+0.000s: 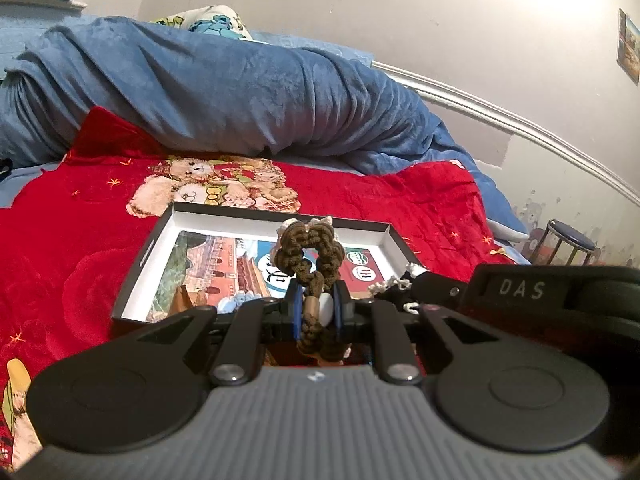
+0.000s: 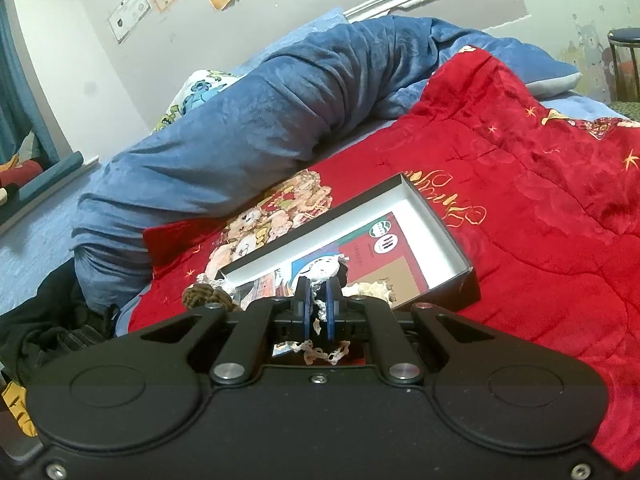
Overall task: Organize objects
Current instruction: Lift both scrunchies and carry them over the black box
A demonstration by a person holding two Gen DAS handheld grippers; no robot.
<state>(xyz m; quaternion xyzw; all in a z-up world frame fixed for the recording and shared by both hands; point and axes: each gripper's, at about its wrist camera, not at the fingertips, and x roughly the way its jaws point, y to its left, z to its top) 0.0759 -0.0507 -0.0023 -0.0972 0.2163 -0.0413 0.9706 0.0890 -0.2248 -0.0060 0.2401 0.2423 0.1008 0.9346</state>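
The left gripper [image 1: 318, 312] has its two blue-padded fingers drawn close together on a brown crocheted scrunchie [image 1: 310, 254], pinching the lower part along with a beige and white bead-like piece while the knitted loop stands up above the fingertips, over the near edge of the open box [image 1: 160, 232]. The right gripper [image 2: 318, 310] is likewise nearly closed, clamped on a lace-trimmed black scrunchie [image 2: 322, 280] whose cream lace hangs below the fingers; this piece sits at the near end of the box [image 2: 440, 216], and in the left view it shows just right of the box's near right corner [image 1: 394, 290]. The two grippers are close beside each other at that near edge, the right one's body filling the lower right of the left view. The shallow box has black outer walls and white inner walls, with a printed picture sheet [image 1: 224, 264] lying flat on its floor; most of that floor beyond the grippers is uncovered. The box rests on a red quilt [image 1: 80, 208] with a teddy-bear print, which spreads wide to the left, right and far side of it. A rolled blue blanket [image 1: 224, 88] lies along the far side, well apart from the box's far wall.
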